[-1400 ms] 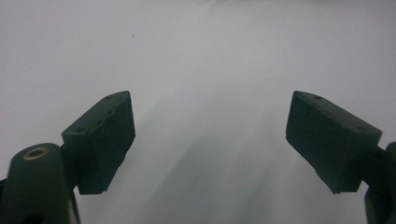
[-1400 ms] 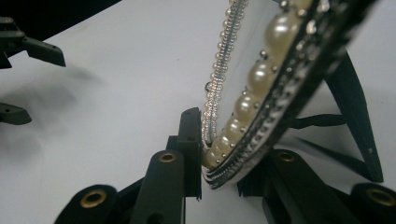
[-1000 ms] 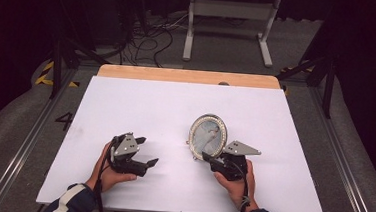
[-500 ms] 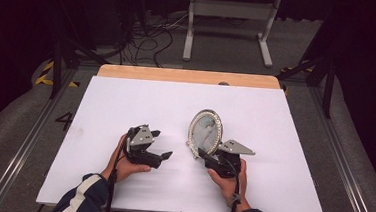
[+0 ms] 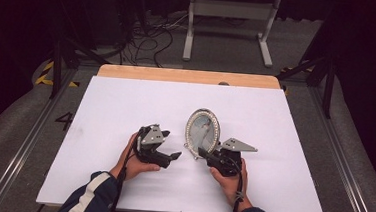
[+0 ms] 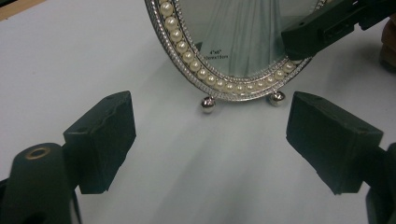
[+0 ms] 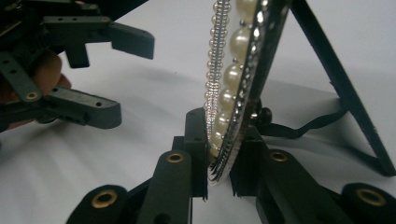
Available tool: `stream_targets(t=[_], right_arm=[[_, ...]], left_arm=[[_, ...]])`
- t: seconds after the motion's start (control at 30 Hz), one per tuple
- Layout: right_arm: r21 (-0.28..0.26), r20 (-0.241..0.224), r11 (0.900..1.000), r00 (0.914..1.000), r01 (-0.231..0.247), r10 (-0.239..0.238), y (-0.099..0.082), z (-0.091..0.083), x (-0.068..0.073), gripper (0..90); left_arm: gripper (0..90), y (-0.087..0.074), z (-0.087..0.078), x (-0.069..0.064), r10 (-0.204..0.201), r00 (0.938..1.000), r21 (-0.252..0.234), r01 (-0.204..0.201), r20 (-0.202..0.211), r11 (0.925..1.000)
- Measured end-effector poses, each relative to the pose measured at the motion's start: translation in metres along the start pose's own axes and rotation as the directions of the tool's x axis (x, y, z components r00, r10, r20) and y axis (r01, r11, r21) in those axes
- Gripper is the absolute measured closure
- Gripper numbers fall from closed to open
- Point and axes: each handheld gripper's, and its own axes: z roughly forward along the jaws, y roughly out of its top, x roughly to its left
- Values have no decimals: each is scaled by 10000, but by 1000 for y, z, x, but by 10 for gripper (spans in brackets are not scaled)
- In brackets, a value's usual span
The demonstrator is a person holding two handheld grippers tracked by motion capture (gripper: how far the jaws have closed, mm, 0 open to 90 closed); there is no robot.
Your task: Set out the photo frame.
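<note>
White tabletop [image 5: 126,106] carries the whole scene, with a strip of bare wood [image 5: 188,76] along its far edge.

Nearest the person, two sleeved forearms enter from the bottom of the high view. The left hand [image 5: 133,163] holds the left gripper [image 5: 175,156], lying low over the table and aimed toward the frame. Its jaws stand wide apart with nothing between them; in the left gripper view both black pads [image 6: 105,140] hang over bare table, just short of the frame's two small ball feet [image 6: 208,104].

The right hand [image 5: 228,180] holds the right gripper [image 5: 202,152]. Its jaws have just been closing, and the right gripper view shows them clamped on the lower rim of the oval picture frame [image 7: 233,93], one pad on the pearl-set front and one on the back. The grey three-cornered plate [image 5: 239,145] sits on top of this gripper.

Frame position: the oval picture frame [image 5: 203,129] stands upright, slightly right of the table's middle, between the two grippers and touching only the right one. Its border is a ring of pearl beads [image 6: 196,70] inside silver-coloured metal. A black easel leg [image 7: 341,84] props it from behind, tied by a black strap [image 7: 308,126].

Beyond the table: dark floor, loose cables [image 5: 145,38] and a pale metal stand [image 5: 229,18].
</note>
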Motion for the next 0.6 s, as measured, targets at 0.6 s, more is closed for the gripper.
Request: stream_targets(t=[0.6], right_arm=[[552,27,9956,9971,756,-759,3,-7,3,671]], left_arm=[[167,17,29,13,-268,9982,-101,274,535,9996]])
